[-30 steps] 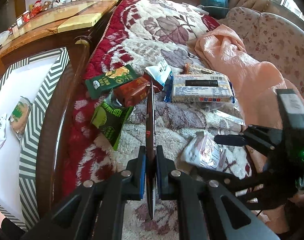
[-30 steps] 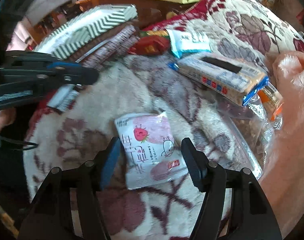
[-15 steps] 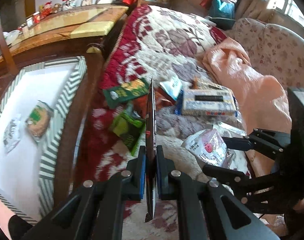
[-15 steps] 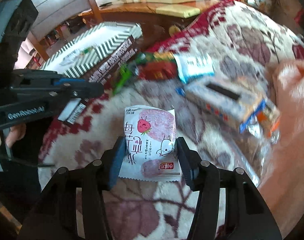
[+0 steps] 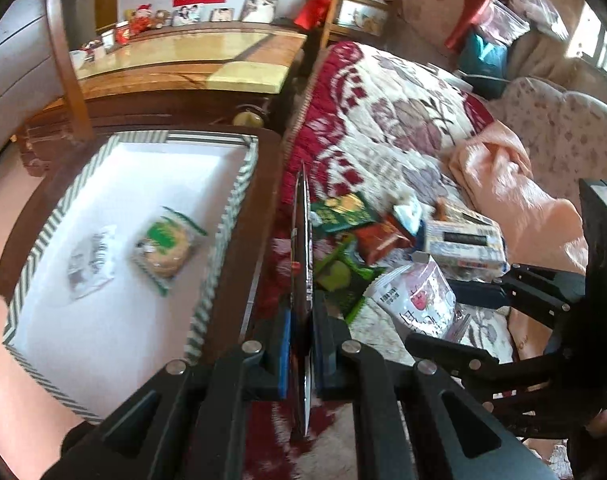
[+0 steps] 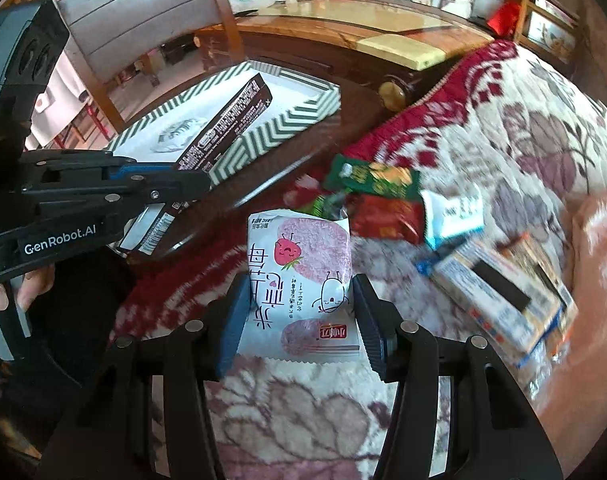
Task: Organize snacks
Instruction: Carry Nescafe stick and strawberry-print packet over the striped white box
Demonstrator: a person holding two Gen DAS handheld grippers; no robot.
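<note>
Floral blanket (image 5: 403, 128): cream, with red and mauve flowers, spread over the bed; the loose snacks lie on it.
Peach cloth (image 5: 503, 192): bunched at the blanket's right side, beside the snack pile.
Striped tray (image 5: 231, 216): white inside with a green-and-white chevron rim, set on dark wood left of the blanket; it holds a green-labelled round cake packet (image 5: 165, 246) and a small white packet (image 5: 91, 264), lying near each other.
Snack pile (image 6: 387, 204): a dark green packet, a red one, a white-and-blue one and a long cracker pack (image 6: 499, 296), crowded together on the blanket.
Right gripper (image 6: 301, 308): jaws partly closed, pads pressing both sides of the pink strawberry packet (image 6: 303, 276), held clear above the blanket.
Left gripper (image 5: 301, 344): jaws closed tight on a flat dark snack packet (image 6: 223, 124), seen edge-on in its own camera; the packet's far end reaches over the tray.
</note>
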